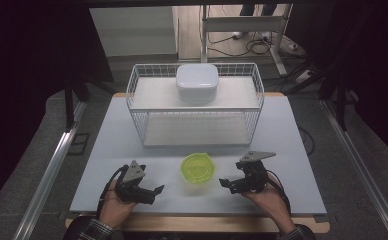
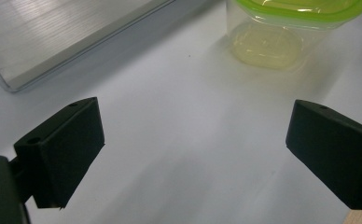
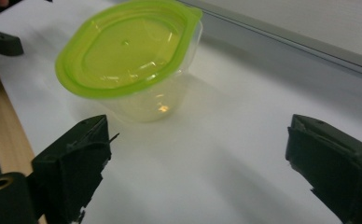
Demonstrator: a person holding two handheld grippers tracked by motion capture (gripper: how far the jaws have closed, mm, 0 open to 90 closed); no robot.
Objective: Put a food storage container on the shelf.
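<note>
Here, the white counter [image 1: 292,150] carries everything; at its far half stands a white wire basket [image 1: 137,107] with a shelf, and a white lidded box [image 1: 197,82] sits on top of that shelf; nearer the person, a clear tub with a green lid [image 1: 198,167] rests on the counter, between the two grippers and touching neither; the left gripper [image 1: 158,190] holds its jaws wide apart with nothing between them; the right gripper [image 1: 224,182] likewise stands open and empty.
</note>
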